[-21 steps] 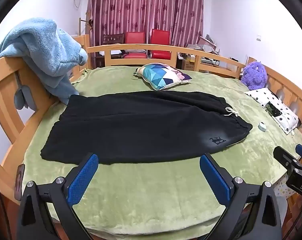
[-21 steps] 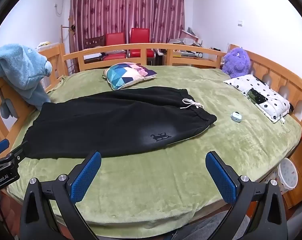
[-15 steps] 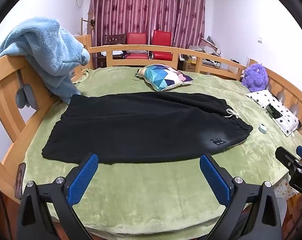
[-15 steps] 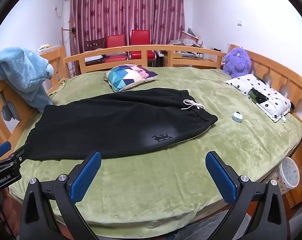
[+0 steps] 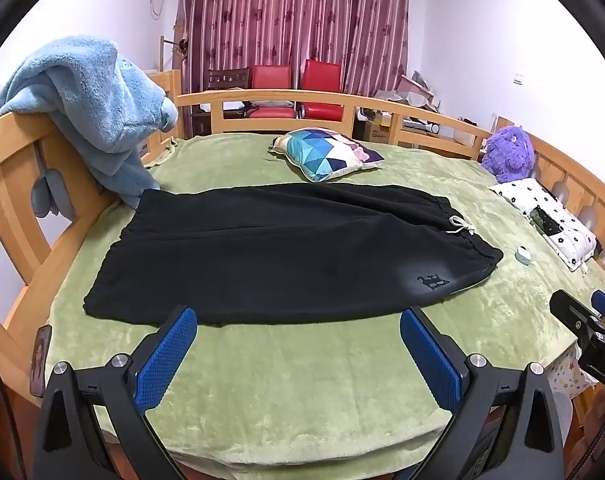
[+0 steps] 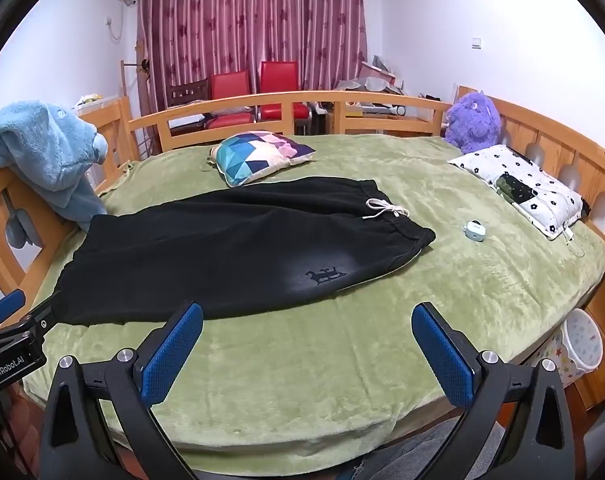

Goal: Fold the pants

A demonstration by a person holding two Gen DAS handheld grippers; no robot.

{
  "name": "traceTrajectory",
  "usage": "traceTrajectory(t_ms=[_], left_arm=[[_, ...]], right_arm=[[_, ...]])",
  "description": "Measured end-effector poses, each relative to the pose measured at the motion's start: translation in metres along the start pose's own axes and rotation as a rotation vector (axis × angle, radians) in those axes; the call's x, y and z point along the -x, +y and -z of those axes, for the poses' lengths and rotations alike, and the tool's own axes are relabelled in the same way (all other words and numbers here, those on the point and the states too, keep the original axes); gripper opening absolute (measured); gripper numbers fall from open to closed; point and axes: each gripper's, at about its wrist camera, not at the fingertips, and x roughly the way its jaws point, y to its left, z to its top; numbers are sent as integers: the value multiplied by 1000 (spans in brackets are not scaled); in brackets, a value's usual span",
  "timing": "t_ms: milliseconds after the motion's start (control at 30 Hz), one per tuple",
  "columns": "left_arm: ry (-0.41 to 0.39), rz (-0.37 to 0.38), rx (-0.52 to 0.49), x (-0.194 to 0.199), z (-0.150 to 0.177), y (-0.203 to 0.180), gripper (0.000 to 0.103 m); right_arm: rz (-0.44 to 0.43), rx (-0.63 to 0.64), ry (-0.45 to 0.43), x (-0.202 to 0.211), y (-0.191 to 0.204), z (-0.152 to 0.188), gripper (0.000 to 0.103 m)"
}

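1. The black pants (image 5: 286, 252) lie flat across the green bed (image 5: 302, 380), already doubled leg on leg. The waistband with its white drawstring (image 5: 460, 226) is toward my right; the cuffs are toward my left, near the blue towel (image 5: 98, 108) hanging on the wooden rail (image 5: 18, 184).
2. My left fingers (image 5: 298, 350) are spread wide and hold nothing. They hover over bare blanket, just short of the near edge of the pants. My right fingers (image 6: 308, 346) are spread wide as well, empty, and also short of that edge.
3. The step in hand, as I judge it, is the reach: left to the cuff end, right to the waistband end.
4. To do it well I would go to the corners, not the middle of the edge, so the cloth lifts as one sheet.
5. I would come in low and slide one finger under both layers. The blanket is plush, so I risk pinching it along with the pants.
6. At the waistband I would grip the thick elastic hem beside the drawstring, not the cord itself.
7. The small white case (image 6: 474, 231) lies on the blanket beyond the waistband; I would keep my right side clear of it.
8. Then lift both ends level, so the fold lands square.
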Motion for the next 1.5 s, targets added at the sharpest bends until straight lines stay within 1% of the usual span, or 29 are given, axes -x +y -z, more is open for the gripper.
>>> traceTrajectory(t_ms=[767, 900, 1367, 1500], left_arm=[[5, 3, 7, 8, 5, -5, 103], [5, 2, 6, 3, 5, -3, 103], [7, 1, 7, 3, 5, -3, 103], [5, -1, 11, 5, 4, -2, 103]], right_arm=[[-1, -2, -5, 5, 0, 0, 103], [0, -1, -4, 8, 1, 0, 103], [-10, 0, 0, 8, 6, 3, 103], [-25, 0, 1, 9, 9, 3, 103]])
